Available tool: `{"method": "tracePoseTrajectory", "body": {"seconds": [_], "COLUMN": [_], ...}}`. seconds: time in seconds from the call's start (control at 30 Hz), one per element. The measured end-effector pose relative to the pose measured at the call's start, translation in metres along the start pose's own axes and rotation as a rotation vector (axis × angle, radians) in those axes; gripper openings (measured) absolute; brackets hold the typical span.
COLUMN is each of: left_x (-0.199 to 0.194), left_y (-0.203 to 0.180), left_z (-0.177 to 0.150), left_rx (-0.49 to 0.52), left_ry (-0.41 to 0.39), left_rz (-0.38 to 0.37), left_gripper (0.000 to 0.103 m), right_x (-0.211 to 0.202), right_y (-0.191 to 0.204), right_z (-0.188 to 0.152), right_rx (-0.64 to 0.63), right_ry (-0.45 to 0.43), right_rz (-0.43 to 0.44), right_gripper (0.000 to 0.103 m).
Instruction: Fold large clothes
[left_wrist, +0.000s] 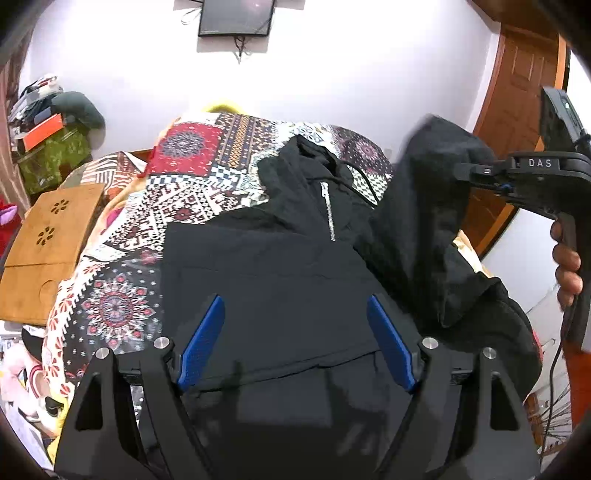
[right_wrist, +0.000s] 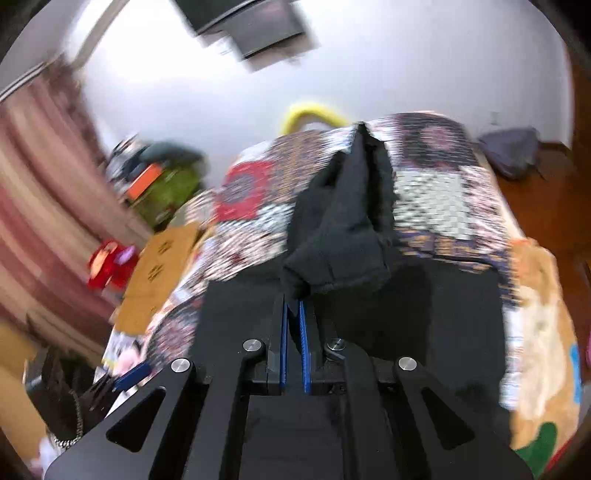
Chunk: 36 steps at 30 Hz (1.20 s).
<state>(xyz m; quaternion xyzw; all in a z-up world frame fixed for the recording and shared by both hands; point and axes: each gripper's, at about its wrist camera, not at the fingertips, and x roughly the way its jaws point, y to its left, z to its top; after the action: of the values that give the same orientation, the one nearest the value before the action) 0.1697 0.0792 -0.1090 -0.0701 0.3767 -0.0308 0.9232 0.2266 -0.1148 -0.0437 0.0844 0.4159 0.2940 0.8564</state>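
— How do the right tongs (right_wrist: 293, 314) stand?

— Closed tight. The two blue pads (right_wrist: 303, 332) are pinched on a bunch of black cloth, a sleeve (right_wrist: 343, 236) of the jacket (left_wrist: 280, 280), which rises in a crumpled fold ahead of the tips. The right wrist view is smeared, so finer detail is lost.

— Can you see that from the other side?

— Yes. In the left wrist view the right tongs (left_wrist: 469, 171) reach in from the right edge, a hand (left_wrist: 567, 262) around the grip, and the sleeve (left_wrist: 436, 206) hangs lifted off the bed from their tip.

— And the left tongs (left_wrist: 295, 314)?

— Wide apart, nothing between the pads (left_wrist: 205, 332). They hang over the jacket's lower body; whether the tips touch the cloth I cannot tell.

— Where is the jacket itself?

— Spread on a bed under a patterned quilt (left_wrist: 192, 177), collar toward the far wall, its silver zip (left_wrist: 328, 210) facing up. The left side lies flat with a straight edge.

— What surrounds the bed?

— A wooden lap desk (left_wrist: 48, 243) beside it on the left, a green bag (left_wrist: 55, 158) with an orange box (left_wrist: 40, 131) behind that, a dark screen (left_wrist: 236, 16) on the white wall, and a wooden door (left_wrist: 517, 92) at right.
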Motion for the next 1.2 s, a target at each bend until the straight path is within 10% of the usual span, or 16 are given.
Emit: {"method": "tracePoseTrajectory", "body": {"seconds": [0.4,0.67,1.2], "left_x": [-0.024,-0.006,0.075], "left_y": [0.044,0.051,0.096], "left_z": [-0.017,-0.021,-0.006], "left_rx": [-0.069,-0.180,-0.321], "left_ry": [-0.003,0.089,0.442], "left_rz": [0.034,-0.073,-0.163], "left_gripper": [0.083,0.083,0.083], "right_x": [0.076,0.013,-0.052], "right_y": [0.044,0.017,-0.104], "right_z": [-0.062,-0.057,-0.090], "right_rx": [-0.111,-0.147,0.079], "right_ry": [0.308,0.137,0.039], "right_rz": [0.067,-0.065,-0.317], "right_gripper": [0.011,0.047,0.056]}}
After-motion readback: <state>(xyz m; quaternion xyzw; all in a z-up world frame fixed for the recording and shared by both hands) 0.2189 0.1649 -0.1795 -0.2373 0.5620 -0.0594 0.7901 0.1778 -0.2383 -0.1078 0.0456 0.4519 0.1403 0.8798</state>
